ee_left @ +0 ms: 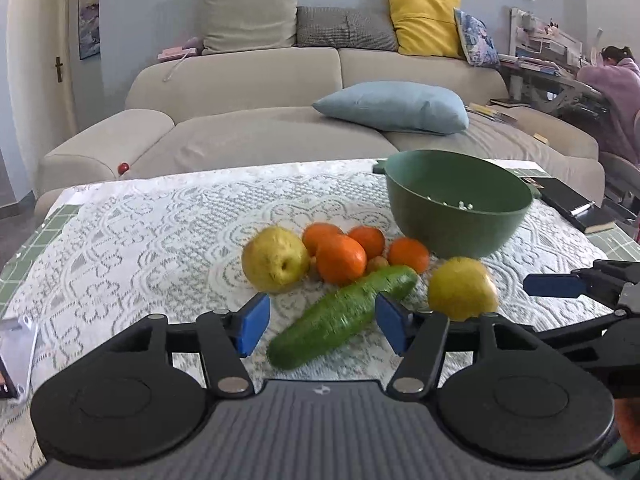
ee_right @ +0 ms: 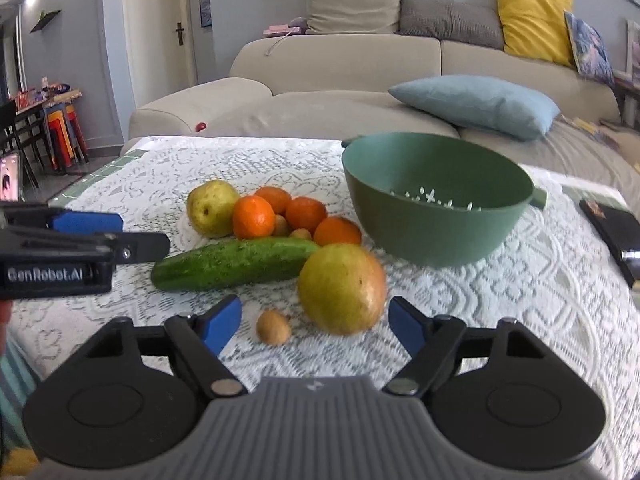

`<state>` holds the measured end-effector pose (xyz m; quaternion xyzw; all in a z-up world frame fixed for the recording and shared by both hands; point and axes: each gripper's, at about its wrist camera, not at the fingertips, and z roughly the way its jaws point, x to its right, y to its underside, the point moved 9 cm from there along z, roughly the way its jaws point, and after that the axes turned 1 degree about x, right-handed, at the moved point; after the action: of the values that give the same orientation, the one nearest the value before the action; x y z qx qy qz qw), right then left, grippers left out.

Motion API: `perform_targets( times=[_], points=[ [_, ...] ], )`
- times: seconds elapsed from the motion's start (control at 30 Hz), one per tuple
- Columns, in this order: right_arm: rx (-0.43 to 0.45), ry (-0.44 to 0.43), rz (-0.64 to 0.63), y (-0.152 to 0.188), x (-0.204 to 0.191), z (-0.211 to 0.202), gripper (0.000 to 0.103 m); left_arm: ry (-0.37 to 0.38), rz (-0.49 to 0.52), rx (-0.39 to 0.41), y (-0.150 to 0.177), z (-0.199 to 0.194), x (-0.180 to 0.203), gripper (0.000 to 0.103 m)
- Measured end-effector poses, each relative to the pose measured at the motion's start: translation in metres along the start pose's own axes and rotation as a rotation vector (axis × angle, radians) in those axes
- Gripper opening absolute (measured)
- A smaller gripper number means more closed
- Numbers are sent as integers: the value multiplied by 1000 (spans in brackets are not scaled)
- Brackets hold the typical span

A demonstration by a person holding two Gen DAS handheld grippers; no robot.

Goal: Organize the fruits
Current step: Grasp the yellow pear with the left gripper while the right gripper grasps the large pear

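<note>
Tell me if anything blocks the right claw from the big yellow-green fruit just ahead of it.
Nothing visible does. The right claw is open with the yellow-green fruit just beyond its blue pads. A small brown fruit lies on the cloth beside it, left of the grasp line, and the cucumber lies farther back.

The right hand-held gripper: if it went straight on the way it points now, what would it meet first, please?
Most likely the large yellow-green pear with a reddish blush, just ahead between the open fingers of the right hand-held gripper. The small tan round fruit sits left of centre and may be brushed too; depth is unclear.
</note>
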<state>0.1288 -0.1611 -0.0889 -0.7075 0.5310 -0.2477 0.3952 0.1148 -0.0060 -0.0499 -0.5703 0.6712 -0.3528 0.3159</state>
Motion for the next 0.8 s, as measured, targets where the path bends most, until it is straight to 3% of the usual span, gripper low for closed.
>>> perform_targets(
  times=[0.17, 0.43, 0.6, 0.8],
  points=[
    [-11, 7, -19, -6, 4, 21, 78, -31, 42, -16, -8, 17, -4, 71],
    [-48, 10, -33, -3, 5, 41, 74, -58, 29, -30, -8, 43, -23, 67],
    [-67, 11, -14, 0, 11, 48, 68, -35, 31, -7, -12, 54, -29, 68],
    [-99, 1, 14, 4, 15, 59, 65, 7, 52, -37, -12, 70, -34, 70]
  ],
)
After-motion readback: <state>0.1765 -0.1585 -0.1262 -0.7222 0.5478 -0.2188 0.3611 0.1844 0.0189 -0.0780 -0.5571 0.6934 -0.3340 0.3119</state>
